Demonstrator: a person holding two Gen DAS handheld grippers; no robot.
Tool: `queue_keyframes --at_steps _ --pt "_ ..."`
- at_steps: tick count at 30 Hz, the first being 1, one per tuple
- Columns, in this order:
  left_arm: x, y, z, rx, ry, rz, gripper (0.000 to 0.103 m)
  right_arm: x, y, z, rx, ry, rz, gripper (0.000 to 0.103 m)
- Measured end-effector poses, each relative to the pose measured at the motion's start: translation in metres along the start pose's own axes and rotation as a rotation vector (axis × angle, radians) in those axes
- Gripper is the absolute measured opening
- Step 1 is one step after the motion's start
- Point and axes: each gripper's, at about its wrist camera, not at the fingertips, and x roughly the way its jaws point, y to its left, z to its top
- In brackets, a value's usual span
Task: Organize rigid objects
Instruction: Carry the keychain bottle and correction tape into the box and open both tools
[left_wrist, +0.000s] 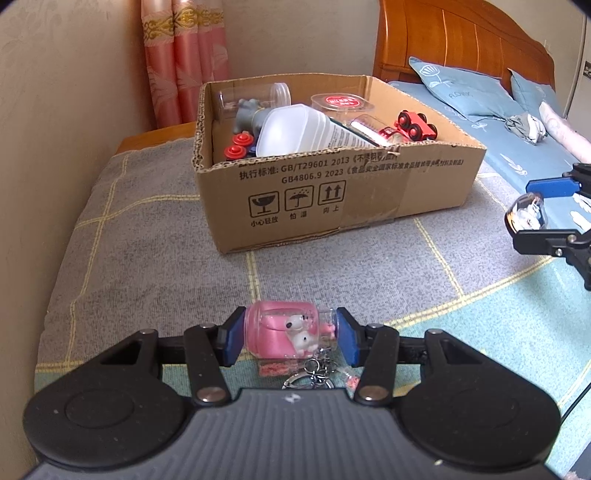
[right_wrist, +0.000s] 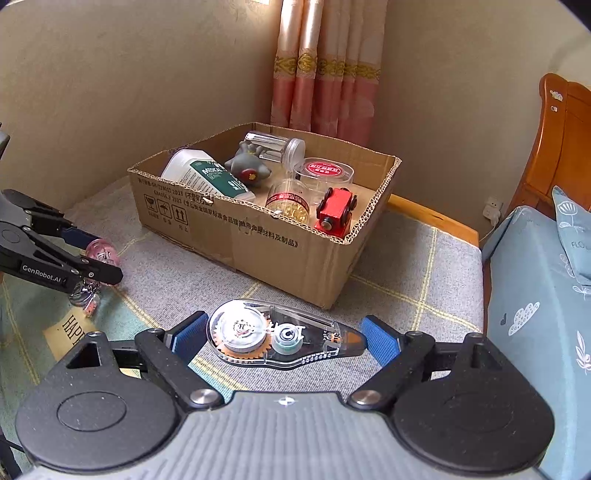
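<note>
My left gripper (left_wrist: 290, 336) is shut on a small pink bottle keychain (left_wrist: 280, 330) with a white dog figure inside; its key rings (left_wrist: 314, 373) dangle below. In the right wrist view that gripper (right_wrist: 101, 258) holds the pink bottle (right_wrist: 105, 253) at the left, just above the blanket. My right gripper (right_wrist: 284, 339) is shut on a clear correction tape dispenser (right_wrist: 266, 336), held lengthwise between the blue pads (right_wrist: 190, 338). The left wrist view shows it (left_wrist: 528, 212) raised at the right edge. An open cardboard box (left_wrist: 332, 199) (right_wrist: 258, 243) stands ahead of both grippers.
The box holds a white bottle (right_wrist: 199, 173), a grey toy (right_wrist: 247, 166), a red toy car (right_wrist: 334, 212) and clear jars (right_wrist: 288, 203). A grey checked blanket (left_wrist: 147, 240) covers the surface. The blue bed (right_wrist: 535, 295) lies right, wall and curtain (right_wrist: 325, 74) behind. A card (right_wrist: 70, 328) lies left.
</note>
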Motion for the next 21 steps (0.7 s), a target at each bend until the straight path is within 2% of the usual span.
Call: queue_keyframes --at_steps 5,10,14,21 --pt "-0.003 -0.002 0.004 0.027 0.039 -0.02 0.05 -0.004 0.003 0.006 -0.028 -0.005 0.005 0.092" --pt "-0.019 -0.01 0.017 0.137 0.055 -0.059 0.05 -0.012 0.002 0.023 -0.067 -0.01 0.028 0.092" --pt "-0.033 -0.017 0.029 0.202 0.054 -0.075 0.05 -0.016 -0.001 0.037 -0.09 -0.018 0.032 0.092" --pt "-0.055 -0.023 0.056 0.254 0.029 -0.095 0.05 -0.013 -0.006 0.061 -0.135 -0.01 0.033 0.092"
